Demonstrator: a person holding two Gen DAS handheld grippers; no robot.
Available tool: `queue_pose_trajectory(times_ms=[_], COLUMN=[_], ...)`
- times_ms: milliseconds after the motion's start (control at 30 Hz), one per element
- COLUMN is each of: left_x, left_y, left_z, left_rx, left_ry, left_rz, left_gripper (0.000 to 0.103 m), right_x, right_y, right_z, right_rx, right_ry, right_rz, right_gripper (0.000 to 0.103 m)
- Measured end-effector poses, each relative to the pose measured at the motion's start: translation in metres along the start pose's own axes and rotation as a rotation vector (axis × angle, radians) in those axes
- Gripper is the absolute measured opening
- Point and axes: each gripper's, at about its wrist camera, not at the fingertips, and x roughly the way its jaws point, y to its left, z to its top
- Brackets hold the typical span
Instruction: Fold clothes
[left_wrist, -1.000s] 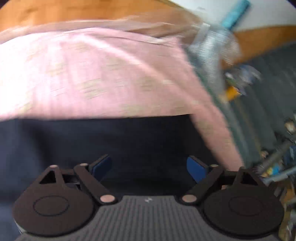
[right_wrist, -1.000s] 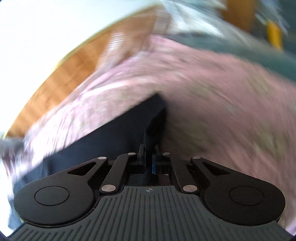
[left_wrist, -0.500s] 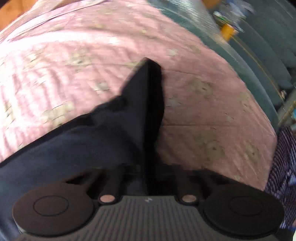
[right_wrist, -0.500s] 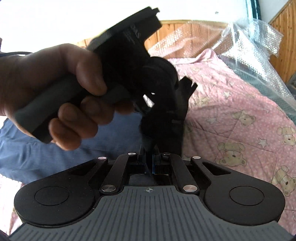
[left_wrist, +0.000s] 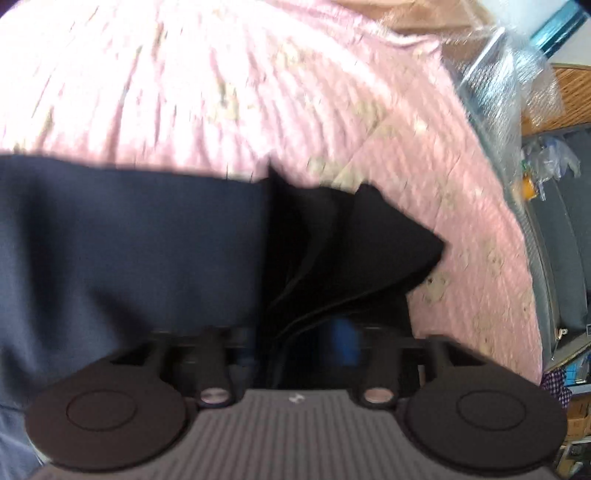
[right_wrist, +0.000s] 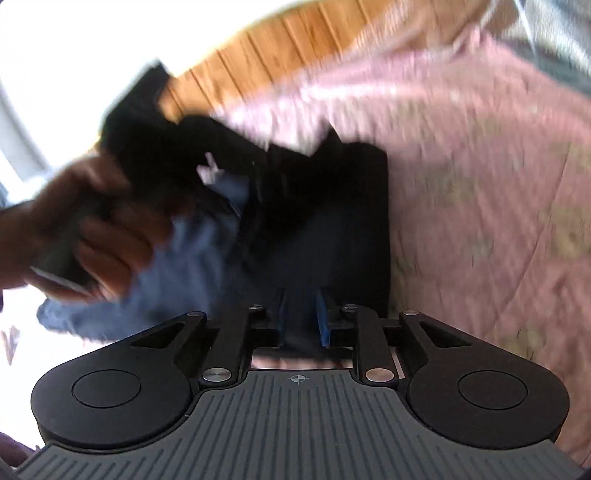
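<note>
Half a sec ago both grippers had the dark navy garment (left_wrist: 140, 243) pinched up off the bed w/ a flap raised between them; now that flap is down, and the right gripper (right_wrist: 300, 317) has let go, its blue pads parted w/ cloth lying loose in the gap. Left gripper (left_wrist: 295, 347) is harder to read: one blue pad shows through a bunch of dark folds, the other is buried, so whether it grips or just sits in the cloth, can't tell. From the right wrist view the person's left hand (right_wrist: 85, 229) is wrapped round that gripper's handle, tipped down over the garment, prob. to press or drag the layer flat, though blur hides the detail. Garment sits on the pink teddy-print quilt (left_wrist: 258, 92), its straight edge (right_wrist: 388, 236) running parallel to the quilt's right side, w/ a doubled-over darker layer on top of a paler blue part (right_wrist: 177, 266) nearer the person. That looks like a fold laid over, not a finished stack; the loose point (left_wrist: 424, 243) toward the quilt's right edge isn't squared. No boxes or baskets in clear view; clutter past the bed's right edge is too blurred to name, plus bubble wrap (left_wrist: 491, 62) by the far corner.
</note>
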Motion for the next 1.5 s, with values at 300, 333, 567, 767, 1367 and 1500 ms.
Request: queue_pose_trajectory(times_ms=[300, 333, 567, 767, 1367, 1500], left_x=[-0.011, -0.013, -0.009, -0.046, -0.272, -0.315], left_y=[0.018, 0.018, 0.006, 0.028, 0.309, 0.408], left_z=[0.002, -0.001, -0.013, -0.049, -0.198, -0.253], left_rx=[-0.099, -0.093, 0.044, -0.015, -0.701, -0.901], left_ry=[-0.097, -0.103, -0.077, -0.059, -0.349, -0.382], left_rz=[0.107, 0.095, 0.161, 0.029, 0.316, 0.428], left_gripper=[0.055, 0.058, 0.059, 0.071, 0.082, 0.082], right_x=[-0.012, -0.018, 0.001, -0.015, 0.003, 0.017], right_y=[0.004, 0.002, -0.003, 0.018, 0.153, 0.214], right_z=[-0.001, 0.002, -0.001, 0.005, 0.019, 0.021], right_rx=[-0.074, -0.049, -0.088, -0.15, -0.333, -0.33], right_ry=[0.059, 0.026, 0.094, 0.006, 0.045, 0.059], right_rz=[0.056, 0.054, -0.033, -0.061, -0.022, 0.014], right_gripper=[0.021, 0.021, 0.01, 0.033, 0.038, 0.051])
